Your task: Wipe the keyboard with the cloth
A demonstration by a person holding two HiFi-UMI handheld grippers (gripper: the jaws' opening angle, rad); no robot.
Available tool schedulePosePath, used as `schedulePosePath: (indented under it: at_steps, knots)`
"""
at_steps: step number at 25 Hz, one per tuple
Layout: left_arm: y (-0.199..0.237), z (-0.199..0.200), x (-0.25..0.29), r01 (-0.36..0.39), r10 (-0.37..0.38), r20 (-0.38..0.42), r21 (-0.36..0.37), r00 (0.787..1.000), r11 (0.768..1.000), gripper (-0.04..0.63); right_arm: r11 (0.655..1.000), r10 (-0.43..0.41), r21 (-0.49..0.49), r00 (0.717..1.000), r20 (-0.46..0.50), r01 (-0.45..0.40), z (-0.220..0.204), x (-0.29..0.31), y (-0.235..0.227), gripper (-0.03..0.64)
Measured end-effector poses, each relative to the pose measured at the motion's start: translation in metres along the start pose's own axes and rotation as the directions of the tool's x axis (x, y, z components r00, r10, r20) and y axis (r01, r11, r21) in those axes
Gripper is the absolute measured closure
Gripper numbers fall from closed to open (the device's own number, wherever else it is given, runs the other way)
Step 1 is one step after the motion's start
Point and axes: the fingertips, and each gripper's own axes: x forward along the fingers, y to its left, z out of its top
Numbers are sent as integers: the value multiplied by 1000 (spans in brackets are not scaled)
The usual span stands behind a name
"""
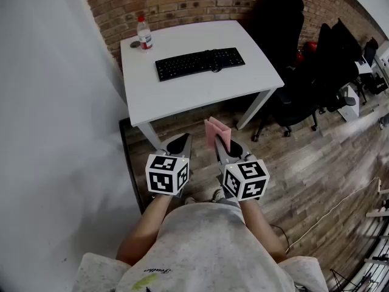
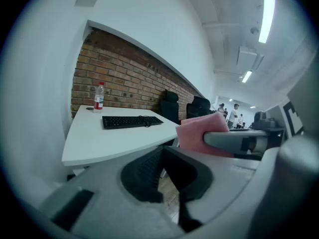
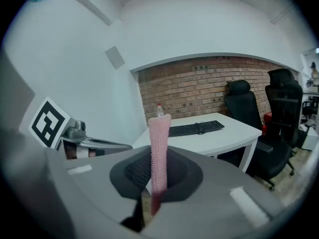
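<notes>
A black keyboard [image 1: 200, 62] lies across the white table [image 1: 182, 96], well ahead of both grippers. My right gripper [image 1: 226, 149] is shut on a folded pink cloth [image 1: 217, 132], which stands upright between its jaws [image 3: 160, 143] below the table's front edge. My left gripper [image 1: 177, 143] hangs beside it, shut with nothing in it. In the left gripper view the keyboard [image 2: 132, 121] is far off, and the cloth [image 2: 197, 133] shows at the right in the other gripper. The right gripper view has the keyboard [image 3: 196, 128] behind the cloth.
A water bottle [image 1: 144, 33] and a small cap [image 1: 134, 44] stand at the table's back left corner, by the brick wall. Black office chairs [image 1: 285, 47] crowd the table's right side. A white wall [image 1: 55, 132] runs along the left. Wooden floor lies below.
</notes>
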Motion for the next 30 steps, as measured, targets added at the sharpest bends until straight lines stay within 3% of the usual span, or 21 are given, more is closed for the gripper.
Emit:
schedulePosePath:
  at_steps: [14,23,30]
  knots:
    - [36,14,27,-21,20,-4,-31,1000,999,603,999,43,9,999,-18,-42,7,48,-6,594]
    - [83,29,69,-110,110,-13,-68,994,992,603,989,149,10,988,-39,-149,19,119,-25,594]
    - [126,48,111,-205,205,-13,-125,979,971,603,964,262,-17,962,-77,-264,39,188,-44,594]
